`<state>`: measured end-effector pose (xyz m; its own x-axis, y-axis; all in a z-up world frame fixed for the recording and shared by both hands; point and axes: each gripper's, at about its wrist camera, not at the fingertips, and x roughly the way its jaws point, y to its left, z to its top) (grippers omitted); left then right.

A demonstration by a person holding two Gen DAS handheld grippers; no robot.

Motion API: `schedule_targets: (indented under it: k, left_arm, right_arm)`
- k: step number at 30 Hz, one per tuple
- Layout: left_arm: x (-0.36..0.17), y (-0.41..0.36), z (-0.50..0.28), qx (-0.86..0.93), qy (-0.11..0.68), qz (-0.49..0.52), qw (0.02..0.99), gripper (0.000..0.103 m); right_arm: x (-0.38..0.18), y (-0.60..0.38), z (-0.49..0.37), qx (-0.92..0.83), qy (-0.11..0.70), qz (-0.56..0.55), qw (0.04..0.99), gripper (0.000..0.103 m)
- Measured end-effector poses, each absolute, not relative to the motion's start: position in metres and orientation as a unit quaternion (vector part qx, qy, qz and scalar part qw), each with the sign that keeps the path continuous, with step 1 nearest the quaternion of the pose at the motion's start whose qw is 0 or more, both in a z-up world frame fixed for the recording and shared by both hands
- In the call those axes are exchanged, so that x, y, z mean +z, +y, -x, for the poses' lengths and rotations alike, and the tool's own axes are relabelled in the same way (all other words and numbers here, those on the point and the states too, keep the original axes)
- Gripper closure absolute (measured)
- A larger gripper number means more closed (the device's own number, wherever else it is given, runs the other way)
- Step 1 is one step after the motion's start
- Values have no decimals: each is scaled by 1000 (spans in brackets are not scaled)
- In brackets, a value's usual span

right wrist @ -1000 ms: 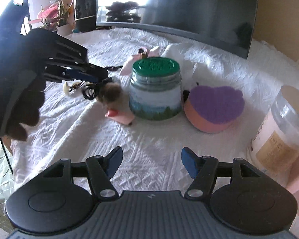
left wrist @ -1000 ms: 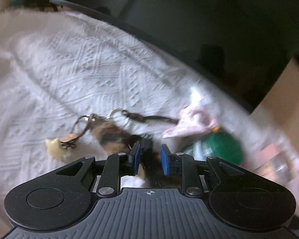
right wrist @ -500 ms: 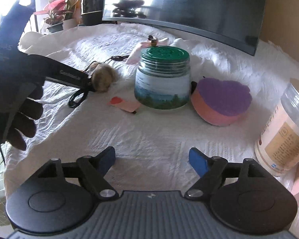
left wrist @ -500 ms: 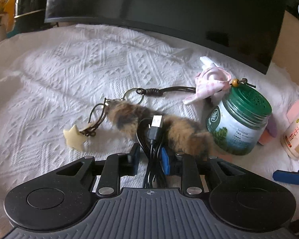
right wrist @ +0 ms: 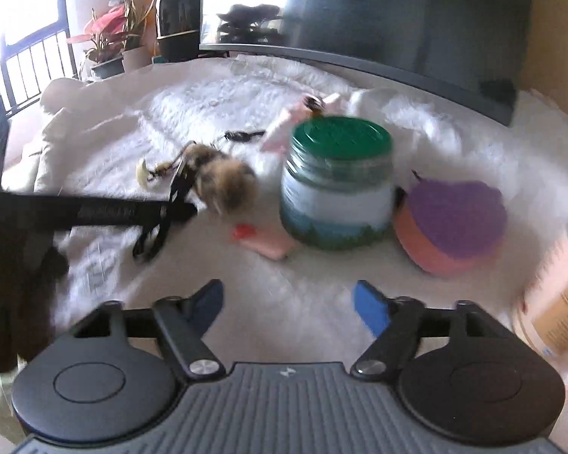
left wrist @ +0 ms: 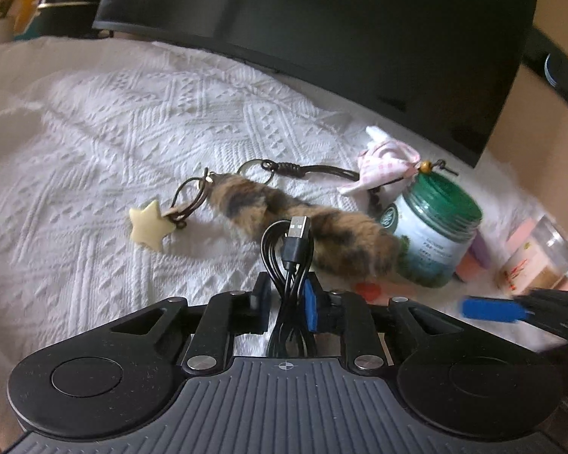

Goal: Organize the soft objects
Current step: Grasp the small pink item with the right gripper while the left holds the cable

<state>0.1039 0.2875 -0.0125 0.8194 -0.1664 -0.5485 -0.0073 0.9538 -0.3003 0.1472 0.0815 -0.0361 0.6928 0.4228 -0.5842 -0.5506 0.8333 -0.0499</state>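
My left gripper [left wrist: 287, 299] is shut on a coiled black USB cable [left wrist: 289, 253] and holds it just above the white cloth [left wrist: 140, 121]. Behind it lies a furry brown keychain tail [left wrist: 303, 223] with a cream star charm [left wrist: 149, 223]. A pink checked cloth pouch [left wrist: 386, 168] lies beside the green-lidded jar [left wrist: 433, 227]. My right gripper [right wrist: 287, 304] is open and empty, low over the cloth in front of the jar [right wrist: 339, 185]. A purple and orange sponge [right wrist: 454, 223] lies right of the jar. The left gripper [right wrist: 178, 208] with the cable shows at left.
A dark monitor [left wrist: 322, 19] stands along the back of the cloth. A clear tub with a label [right wrist: 560, 302] stands at the right edge. A small pink and red piece [right wrist: 263, 240] lies in front of the jar. Potted plants [right wrist: 110, 45] stand at the back left.
My left gripper has lifted and drawn back with the black cable in its jaws, away from the furry tail. My right gripper has moved closer to the jar.
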Motion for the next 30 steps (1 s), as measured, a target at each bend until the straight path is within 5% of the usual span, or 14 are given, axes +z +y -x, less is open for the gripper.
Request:
schedule_targets:
  k: [16,22,27,30]
  left_arm:
    - [-21,308,-86,-47,268,186,944,82]
    - [-21,308,-85,-46,266,190,944,82]
    - [-21,308,-86,-46,266,189,944,82]
    - [-21,308,-86,-46,266,188,944,82]
  right_arm:
    - [-35,114,-154,384,310,77,866,41]
    - [-26,117,-142,330,252,140,899,42]
    - [-31,129,-157,311,268,157,898,51]
    - [-39,139,-166,302,281,167,895,65]
